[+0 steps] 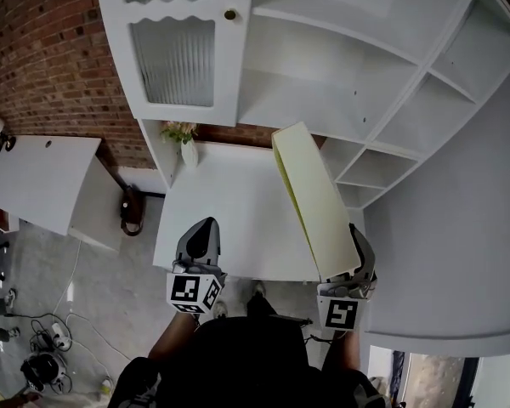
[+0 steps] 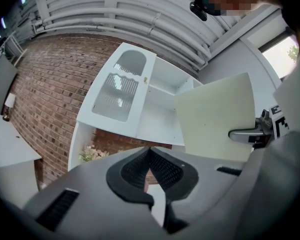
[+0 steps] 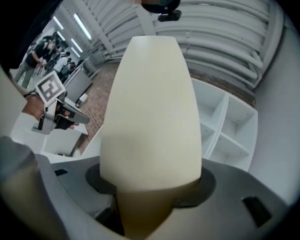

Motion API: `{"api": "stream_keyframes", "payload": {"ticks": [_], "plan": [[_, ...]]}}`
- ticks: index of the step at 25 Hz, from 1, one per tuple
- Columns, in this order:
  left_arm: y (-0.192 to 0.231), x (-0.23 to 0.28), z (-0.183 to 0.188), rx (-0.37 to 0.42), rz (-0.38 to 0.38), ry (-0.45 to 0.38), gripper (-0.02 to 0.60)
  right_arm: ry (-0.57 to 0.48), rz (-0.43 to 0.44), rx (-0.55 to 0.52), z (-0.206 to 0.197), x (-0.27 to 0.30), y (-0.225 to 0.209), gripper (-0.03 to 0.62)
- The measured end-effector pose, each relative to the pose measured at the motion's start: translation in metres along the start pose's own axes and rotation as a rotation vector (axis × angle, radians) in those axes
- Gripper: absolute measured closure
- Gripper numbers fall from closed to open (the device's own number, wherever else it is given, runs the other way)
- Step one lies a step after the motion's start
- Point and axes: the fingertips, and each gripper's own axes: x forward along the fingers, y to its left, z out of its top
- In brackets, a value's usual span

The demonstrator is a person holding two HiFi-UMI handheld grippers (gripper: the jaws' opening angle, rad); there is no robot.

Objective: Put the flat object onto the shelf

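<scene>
Gripping the flat board (image 1: pixel 310 198), the right gripper (image 1: pixel 348 255) had its jaws clamped on the board's near end. The right gripper view confirmed it: the pale yellow board (image 3: pixel 150 114) filled the gap between the jaws of that gripper (image 3: pixel 150 186) and ran straight out from them. In the head view the board stood on edge in the air above the right side of the white table (image 1: pixel 238 219). Its far end pointed toward the white shelf unit (image 1: pixel 323 24), and it lay on no shelf.

The left gripper (image 1: pixel 205 232) hung over the table's near left part, well apart from the board. In its own view the jaws of that gripper (image 2: pixel 150 156) met at the tips with nothing between them. The same view showed the board (image 2: pixel 215 116) to the right.

Other items noted:
- A cabinet door (image 1: pixel 174 58) with ribbed glass closed the unit's left side.
- A small vase of flowers (image 1: pixel 185 143) stood at the table's far corner against the brick wall (image 1: pixel 42 49).
</scene>
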Motion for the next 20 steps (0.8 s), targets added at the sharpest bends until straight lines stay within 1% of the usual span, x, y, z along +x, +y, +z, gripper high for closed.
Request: {"api": "stream_keyframes", "payload": {"ticks": [2,3,5,6,7,10,14,16,17,20], "plan": [[0.000,0.010,0.002,-0.007,0.000,-0.001,0.572,-0.032,-0.037,-0.068,0.013,0.010,-0.014,0.313],[0.000,0.014,0.002,-0.004,0.001,-0.001,0.572,-0.062,-0.058,-0.128,0.021,0.016,-0.020,0.313],[0.000,0.022,0.003,0.002,0.008,-0.002,0.572,-0.113,-0.097,-0.295,0.038,0.029,-0.033,0.313],[0.002,0.025,0.003,0.004,0.013,-0.003,0.572,-0.123,-0.112,-0.370,0.044,0.036,-0.039,0.313],[0.003,0.029,0.003,0.004,0.018,-0.003,0.572,-0.122,-0.123,-0.424,0.047,0.044,-0.044,0.313],[0.006,0.037,0.003,0.010,0.031,-0.005,0.572,-0.108,-0.132,-0.544,0.050,0.070,-0.051,0.313],[0.007,0.045,0.005,0.026,0.041,-0.004,0.572,-0.074,-0.150,-0.702,0.042,0.111,-0.057,0.313],[0.011,0.048,0.003,0.035,0.048,0.005,0.572,-0.043,-0.159,-0.761,0.034,0.130,-0.058,0.313],[0.014,0.050,0.001,0.036,0.055,0.009,0.572,-0.027,-0.153,-0.775,0.030,0.139,-0.057,0.313],[0.023,0.052,0.001,0.040,0.079,0.014,0.572,0.017,-0.107,-0.768,0.018,0.164,-0.052,0.312]]}}
